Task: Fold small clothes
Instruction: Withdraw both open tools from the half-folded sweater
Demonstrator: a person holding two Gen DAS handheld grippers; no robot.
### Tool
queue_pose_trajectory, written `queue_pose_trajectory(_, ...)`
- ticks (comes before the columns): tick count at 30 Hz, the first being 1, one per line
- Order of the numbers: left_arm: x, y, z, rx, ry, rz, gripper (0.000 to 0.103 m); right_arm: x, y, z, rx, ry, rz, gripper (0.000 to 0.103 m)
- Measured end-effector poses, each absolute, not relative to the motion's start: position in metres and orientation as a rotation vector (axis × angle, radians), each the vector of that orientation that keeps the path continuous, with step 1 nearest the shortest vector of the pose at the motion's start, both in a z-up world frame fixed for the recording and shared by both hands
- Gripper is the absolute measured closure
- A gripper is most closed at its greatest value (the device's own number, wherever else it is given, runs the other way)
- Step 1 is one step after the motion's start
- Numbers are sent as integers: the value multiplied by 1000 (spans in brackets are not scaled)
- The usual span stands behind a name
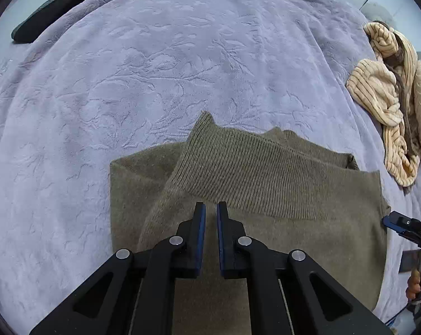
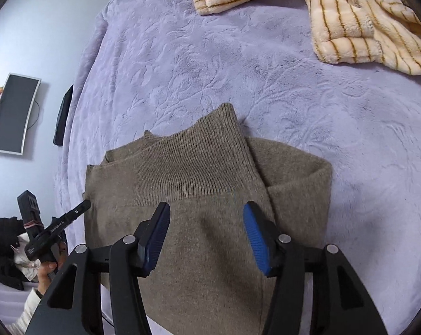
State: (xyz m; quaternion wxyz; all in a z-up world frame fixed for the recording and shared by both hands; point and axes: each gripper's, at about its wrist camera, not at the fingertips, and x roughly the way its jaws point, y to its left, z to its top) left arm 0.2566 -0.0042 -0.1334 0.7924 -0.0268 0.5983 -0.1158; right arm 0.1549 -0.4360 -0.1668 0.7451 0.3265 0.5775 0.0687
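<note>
A brown knit sweater (image 1: 266, 173) lies folded on the lilac blanket (image 1: 154, 69), its ribbed hem band turned up across the top. My left gripper (image 1: 211, 205) hovers over the sweater's near part with its blue pads almost together and nothing between them. In the right wrist view the same sweater (image 2: 204, 167) fills the middle, and my right gripper (image 2: 207, 205) stands open above it; its pads are wide apart and clear of the knit. At the sweater's left edge one finger (image 2: 81, 206) of the left gripper shows, and one finger (image 1: 389, 222) of the right gripper shows at its right edge.
A cream fleece garment with brown stripes (image 1: 389, 106) (image 2: 364, 28) lies crumpled beyond the sweater. A dark flat object (image 1: 51, 11) (image 2: 62, 117) sits at the blanket's (image 2: 210, 55) far edge. A monitor (image 2: 13, 114) is off the bed. A person's hand (image 2: 47, 273) holds the left gripper's handle.
</note>
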Motion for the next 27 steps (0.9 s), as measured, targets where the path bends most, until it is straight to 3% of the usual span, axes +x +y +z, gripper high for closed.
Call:
queue_pose_trajectory(8,209,3,-125,-71,1317,-212,94,96,-400,-147,675,1296,183,39)
queue_pose_trajectory(9,202,1,-126,-62,1324,-209,88,91,-395,-146,677,1301,186,39)
queue_pose_trajectory(10,193,0,-126,-57,1332,-210,74,83,-389,-146,684,1309,191,39)
queue_pose_trajectory(11,183,0,-126,-55,1339,-201,28,76,-383,-145,694,1319,198,39)
queue_pose_trajectory(12,174,0,-125,-48,1331,-175,5,71,-379,-144,699,1326,200,39)
queue_pose_trajectory(20,128,-17,-117,48,1350,-191,5,38,-346,-137,680,1367,220,39)
queue_pose_trajectory(24,110,-21,-105,108,1347,-184,5,28,-334,-129,614,1379,203,23)
queue_pose_trajectory(27,100,-20,-100,101,1364,-185,5,22,-327,-120,545,1375,169,19)
